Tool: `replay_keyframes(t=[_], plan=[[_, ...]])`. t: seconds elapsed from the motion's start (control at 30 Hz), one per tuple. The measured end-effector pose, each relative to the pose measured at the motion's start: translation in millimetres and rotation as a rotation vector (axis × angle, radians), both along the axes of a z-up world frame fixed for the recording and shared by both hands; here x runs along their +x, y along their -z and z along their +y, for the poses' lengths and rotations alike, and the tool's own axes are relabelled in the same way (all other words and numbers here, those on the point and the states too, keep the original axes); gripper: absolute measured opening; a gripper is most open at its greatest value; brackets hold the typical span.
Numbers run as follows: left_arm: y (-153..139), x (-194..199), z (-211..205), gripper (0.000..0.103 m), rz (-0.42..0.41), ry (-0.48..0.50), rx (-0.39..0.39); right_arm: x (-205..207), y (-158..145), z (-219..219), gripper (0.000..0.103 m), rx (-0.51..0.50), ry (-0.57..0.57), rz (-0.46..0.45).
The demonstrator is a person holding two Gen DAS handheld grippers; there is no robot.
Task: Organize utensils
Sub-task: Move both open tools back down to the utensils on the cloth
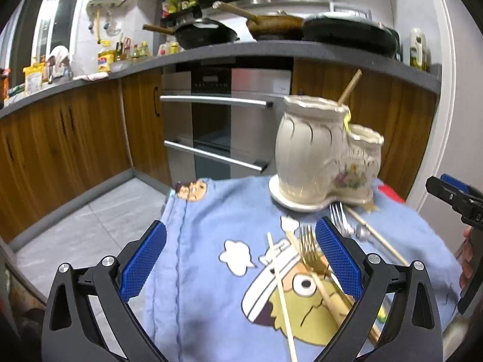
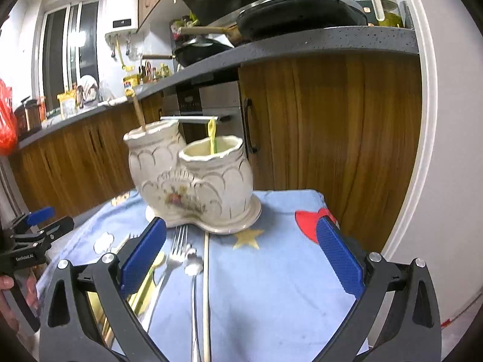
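Blue-padded fingers spread above cloth

The gold fork lies partly hidden behind the left gripper's right pad. A chopstick runs off the bottom edge in the left wrist view. In the right wrist view, a silver spoon also leaves the bottom edge. The ceramic holder hides the lower ends of a wooden stick and a yellow-green utensil. Countertop bottles are too small to identify.
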State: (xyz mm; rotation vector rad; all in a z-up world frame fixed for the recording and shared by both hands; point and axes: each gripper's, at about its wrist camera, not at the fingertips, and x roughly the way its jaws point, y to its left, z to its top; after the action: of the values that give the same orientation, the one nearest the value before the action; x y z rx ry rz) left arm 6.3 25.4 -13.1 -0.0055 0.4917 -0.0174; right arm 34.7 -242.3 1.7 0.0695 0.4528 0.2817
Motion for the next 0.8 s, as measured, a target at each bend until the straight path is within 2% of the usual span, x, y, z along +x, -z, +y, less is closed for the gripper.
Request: replay_keyframes(t=[0.13,0.27,0.6,0.73,0.8], plan=[[2,-1,-3,0.098,0.024,-0.014,0.038,-6,9,8,0.098,-0.029,-0.029,0.032],[6,3,1,0.098,0.085,-0.013,0.016,-9,14,16,0.098,-0.056,-0.056,0.058],[22,7,-17,0.098,0.179,0.037,0.099,-3,30,24,0.098,-0.125,-0.061,0.138],[27,10,-20,0.094,0.225,0.065,0.097,-2,38,32,0.098,-0.186,-0.098,0.166],[29,11,-23,0.086,0.248,0.093,0.090,-4,40,38,0.094,-0.214,-0.119,0.168]])
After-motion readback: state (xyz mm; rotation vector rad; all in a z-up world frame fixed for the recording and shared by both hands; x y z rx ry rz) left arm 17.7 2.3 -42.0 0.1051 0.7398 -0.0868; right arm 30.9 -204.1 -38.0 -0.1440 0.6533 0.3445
